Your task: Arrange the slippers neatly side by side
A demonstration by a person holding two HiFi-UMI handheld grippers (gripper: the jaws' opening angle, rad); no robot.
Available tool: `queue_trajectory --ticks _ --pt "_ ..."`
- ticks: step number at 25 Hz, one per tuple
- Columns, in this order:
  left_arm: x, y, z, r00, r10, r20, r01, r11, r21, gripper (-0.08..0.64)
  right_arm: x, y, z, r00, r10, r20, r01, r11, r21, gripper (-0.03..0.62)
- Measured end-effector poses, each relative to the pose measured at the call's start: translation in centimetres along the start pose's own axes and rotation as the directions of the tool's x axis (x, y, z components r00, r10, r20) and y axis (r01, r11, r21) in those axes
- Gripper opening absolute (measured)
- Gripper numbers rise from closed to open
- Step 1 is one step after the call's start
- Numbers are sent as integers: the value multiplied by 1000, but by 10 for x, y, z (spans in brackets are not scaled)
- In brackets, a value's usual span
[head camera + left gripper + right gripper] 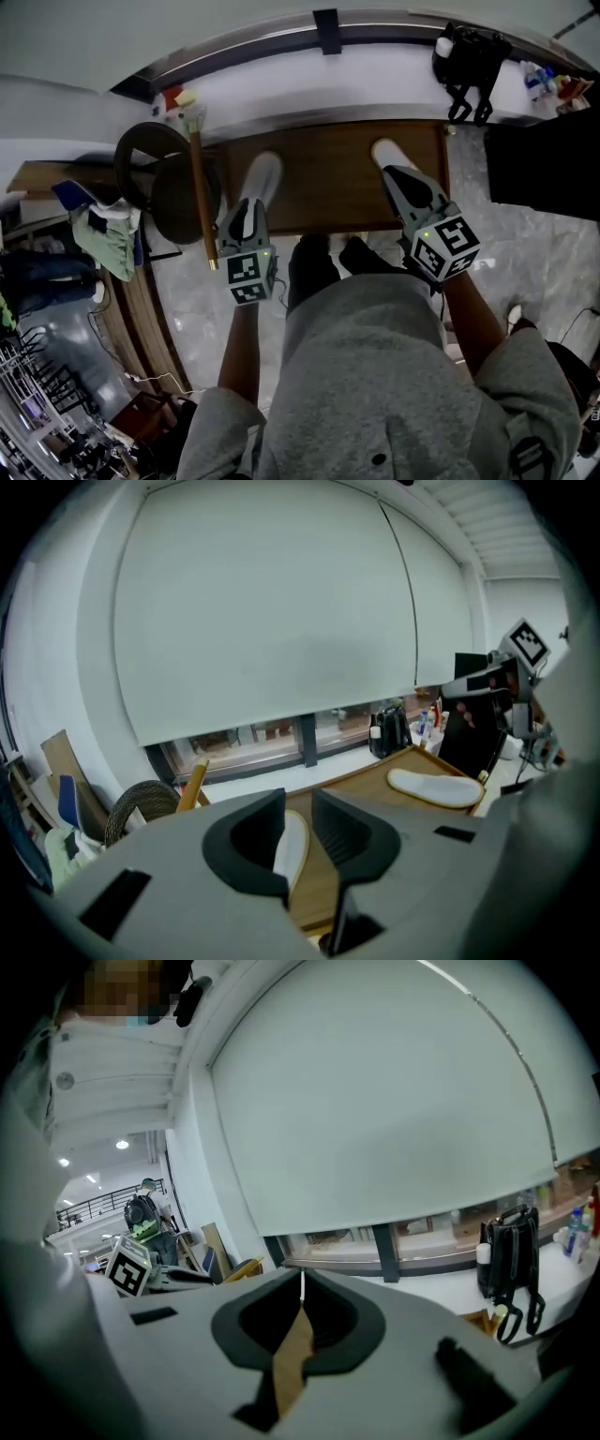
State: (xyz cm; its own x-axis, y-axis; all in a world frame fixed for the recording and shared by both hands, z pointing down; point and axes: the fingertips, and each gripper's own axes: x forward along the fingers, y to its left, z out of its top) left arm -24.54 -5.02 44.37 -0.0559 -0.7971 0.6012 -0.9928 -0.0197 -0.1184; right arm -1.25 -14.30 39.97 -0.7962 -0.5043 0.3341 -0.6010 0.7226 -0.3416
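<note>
Wooden board (328, 178) by the window holds both slippers, well apart. My left claw (298, 801) stands parted around the left slipper (292, 846), not pinching. My right claw (302, 1283) clamps the near rim of the right slipper (386, 152), probably to drag it left.

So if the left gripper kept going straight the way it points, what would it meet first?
Probably the left slipper, which lies between the left gripper's parted jaws and runs on ahead on the wooden board. Depth is unclear, so it might meet the board first.
</note>
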Motion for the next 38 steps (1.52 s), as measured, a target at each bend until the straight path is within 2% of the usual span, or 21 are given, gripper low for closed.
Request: queue_trajectory --ticks 2,3,9,14,25,32,38 --pt "10 2 -11 999 -18 -37 18 1000 5 129 4 -2 -2 1000 -1 -8 1 1000 7 29" --pt "15 2 -17 998 -20 -51 21 1000 8 138 6 -2 -3 1000 -2 -12 2 1000 11 29" --pt "46 12 -51 992 -3 -129 15 996 88 163 16 -4 -16 999 5 -54 -3 1000 21 29" --pt "68 20 -77 982 -9 -190 29 994 102 173 26 -2 -35 995 8 -100 -5 999 38 29" --pt "102 38 -136 954 -7 -300 59 984 167 173 41 12 -66 987 13 -161 -5 999 51 29" --pt "114 35 -148 943 -15 -334 87 976 201 172 38 18 -83 982 19 -186 -5 997 76 29" --pt "122 33 -150 942 -11 -336 85 975 206 100 34 16 -94 981 3 -194 17 995 102 29"
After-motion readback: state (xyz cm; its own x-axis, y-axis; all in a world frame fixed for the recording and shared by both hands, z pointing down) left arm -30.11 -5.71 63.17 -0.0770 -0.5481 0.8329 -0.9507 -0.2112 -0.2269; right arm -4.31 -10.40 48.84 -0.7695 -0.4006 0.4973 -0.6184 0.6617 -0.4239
